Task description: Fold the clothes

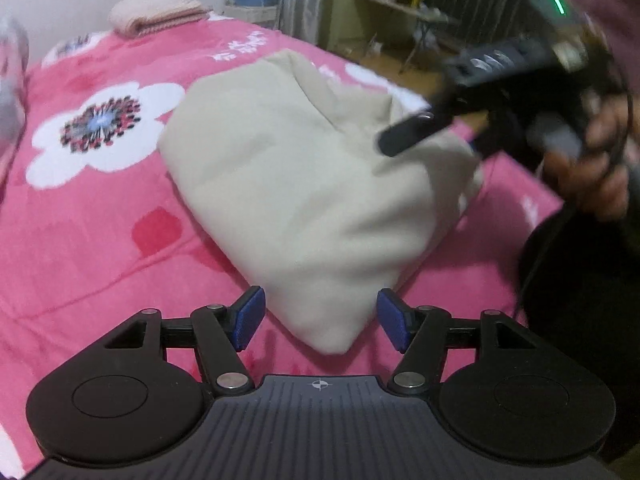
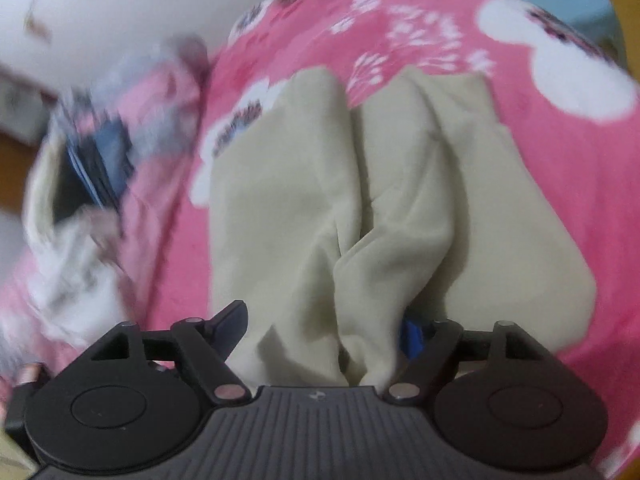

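A cream garment (image 1: 304, 184) lies folded on a pink flowered bedspread (image 1: 100, 216). In the left wrist view my left gripper (image 1: 322, 318) stands open, and the garment's near corner lies between its blue pads (image 1: 250, 318) without touching them. Over the garment's right end hovers my right gripper (image 1: 432, 148), blurred and held by a hand (image 1: 592, 160). In the right wrist view the cream garment (image 2: 400, 200) shows long folds and bunches up between the jaws of my right gripper (image 2: 322, 326). Cloth drapes over the right blue pad (image 2: 412, 336), and the left finger stands just off the cloth.
A folded pink knitted cloth (image 1: 156, 12) sits at the far end of the bed. A blurred heap of other clothes (image 2: 100, 152) lies on the left. Beyond the bed stand a cluttered table (image 1: 400, 4) and a pale blue stool (image 2: 572, 4). A black cable (image 1: 536, 264) hangs by the bed's right edge.
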`<state>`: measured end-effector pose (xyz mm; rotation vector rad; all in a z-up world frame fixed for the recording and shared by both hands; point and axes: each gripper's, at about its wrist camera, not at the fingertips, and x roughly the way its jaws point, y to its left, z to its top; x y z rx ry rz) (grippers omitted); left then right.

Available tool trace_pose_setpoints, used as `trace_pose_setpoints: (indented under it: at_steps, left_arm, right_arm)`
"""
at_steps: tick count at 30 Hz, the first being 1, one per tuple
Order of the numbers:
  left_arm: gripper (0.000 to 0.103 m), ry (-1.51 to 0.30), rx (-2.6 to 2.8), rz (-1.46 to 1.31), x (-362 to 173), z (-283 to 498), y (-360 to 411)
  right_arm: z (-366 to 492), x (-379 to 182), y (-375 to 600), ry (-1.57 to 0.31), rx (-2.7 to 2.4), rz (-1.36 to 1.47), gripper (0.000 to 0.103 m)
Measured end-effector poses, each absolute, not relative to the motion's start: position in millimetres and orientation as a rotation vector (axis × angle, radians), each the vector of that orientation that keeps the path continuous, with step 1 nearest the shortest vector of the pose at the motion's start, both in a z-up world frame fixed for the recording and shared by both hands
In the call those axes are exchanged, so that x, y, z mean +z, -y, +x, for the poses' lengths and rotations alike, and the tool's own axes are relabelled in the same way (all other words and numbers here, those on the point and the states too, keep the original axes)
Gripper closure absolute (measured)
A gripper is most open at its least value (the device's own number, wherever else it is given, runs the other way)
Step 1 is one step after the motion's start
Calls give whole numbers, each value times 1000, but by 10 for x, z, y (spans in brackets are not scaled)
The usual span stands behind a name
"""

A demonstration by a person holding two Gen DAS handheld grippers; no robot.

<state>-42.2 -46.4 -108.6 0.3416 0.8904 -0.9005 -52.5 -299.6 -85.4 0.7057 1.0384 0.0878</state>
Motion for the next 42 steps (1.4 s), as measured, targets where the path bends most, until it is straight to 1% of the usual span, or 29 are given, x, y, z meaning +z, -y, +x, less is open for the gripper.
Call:
trace_pose_setpoints:
  at_steps: [2,3,4,5,6,10,12,16,19,21,23,27,31,32,34,37,40,42]
  left_arm:
    - [33,-902,-882,345,-1125,-434,524]
    - [32,-906,-882,343,-1128,-425,545]
    - [32,-912,-883,353,-1122,-410,567]
    - [32,-917,-886,367,-1110,-392,594]
    - [32,-918,-894,379,-1091,-379,597]
    - [32,-925,-910,391,-954,-348,455]
    - [32,-970,-890,349,-887,-242,317]
    - [32,-1030,-761,137,-672,175,-96]
    - [32,-1034,-611,-108,-543,486,-418]
    - [32,-1015,-637,-73,-522,453,-315]
    - [32,-995,-674,-22,-507,399,-185]
    - [31,-927,-884,332,-677,-126,455]
    - [30,-754,-915,667,-982,-701,929]
    - [30,-719,-908,704,-1046,-767,992]
    - [30,-669,-871,732,-1153,-823,1069]
    - [32,-626,-777,692,-1215,-794,1096]
    - [31,-627,-724,592,-1157,-730,1011]
    - [30,-614,-713,600,-1221,-766,965]
  right_arm:
    - [-458,-854,2868,-1068,78,609,46]
    - [-443,-853,2807,-1072,84,562,56]
    - [-436,-830,2758,-1060,97,518,63]
    - [-431,-801,2712,-1045,111,475,79]
    - [-443,-747,2712,-1017,120,460,84]
    - [-602,-463,3015,-858,117,512,86]
    - [-672,-555,3201,-872,96,531,86]
    - [-808,-779,3490,-899,79,583,86]
    - [-818,-775,3517,-852,91,596,86]
    - [-853,-679,3511,-793,99,576,86]
    - [-840,-673,3514,-784,90,572,86]
    - [-804,-830,3568,-817,60,631,86]
    - [-838,-848,3587,-793,51,686,86]
    - [-843,-824,3577,-786,53,687,86]
    - [-853,-766,3554,-771,59,682,86]
    - [-854,-700,3517,-758,66,643,86]
    - [-863,-679,3513,-757,70,635,86]
    - [-885,-630,3497,-743,81,624,86]
